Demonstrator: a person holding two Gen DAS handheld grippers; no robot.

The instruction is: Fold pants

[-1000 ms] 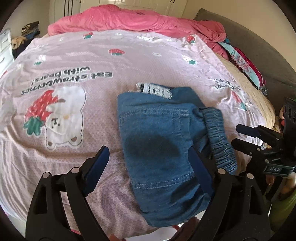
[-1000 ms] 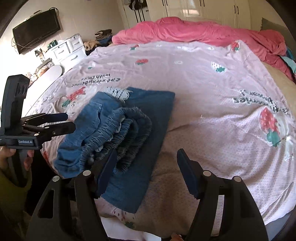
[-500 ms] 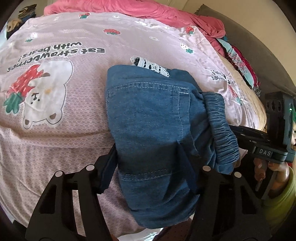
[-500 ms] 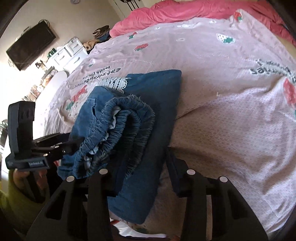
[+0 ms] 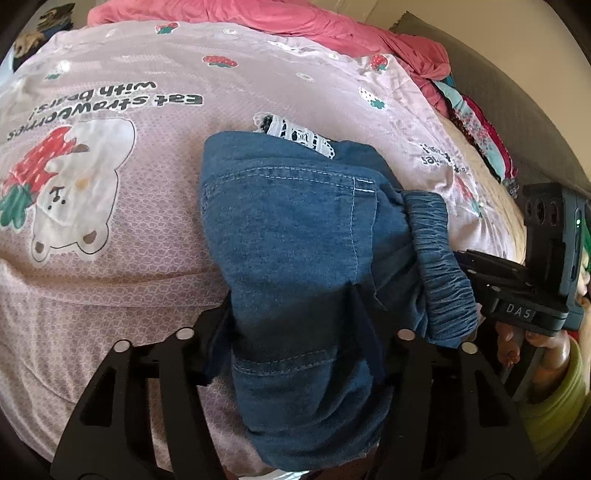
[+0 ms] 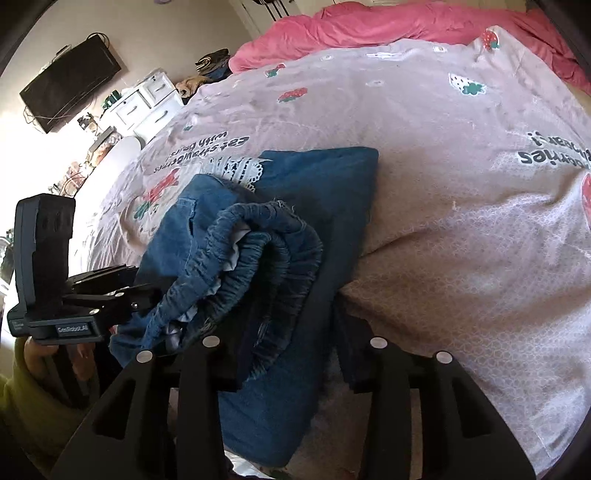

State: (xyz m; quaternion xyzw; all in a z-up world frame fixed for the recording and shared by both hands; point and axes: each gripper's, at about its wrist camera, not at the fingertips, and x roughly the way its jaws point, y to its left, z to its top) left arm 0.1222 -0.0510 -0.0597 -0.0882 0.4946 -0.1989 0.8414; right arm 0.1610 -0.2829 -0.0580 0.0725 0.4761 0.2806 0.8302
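Folded blue denim pants [image 5: 295, 236] with a white lace trim lie near the front edge of the bed; they also show in the right wrist view [image 6: 317, 206], with the bunched elastic waistband [image 6: 258, 243] on top. My left gripper [image 5: 291, 332] is open, its fingers straddling the near end of the pants. My right gripper [image 6: 291, 336] is open too, its fingers straddling the waistband side. Each gripper shows in the other's view: the right one [image 5: 517, 295], the left one [image 6: 92, 295].
The pink bedsheet [image 5: 110, 258] with strawberry and bear prints covers the bed. A pink duvet [image 6: 388, 22] lies bunched at the far end. Colourful clothes [image 5: 476, 125] lie along the right side by a grey headboard. White drawers [image 6: 147, 107] and a wall TV [image 6: 70, 77] stand beyond.
Both grippers moved forward and down onto the pants; their fingers now straddle the fabric and stand closer together than a second ago.
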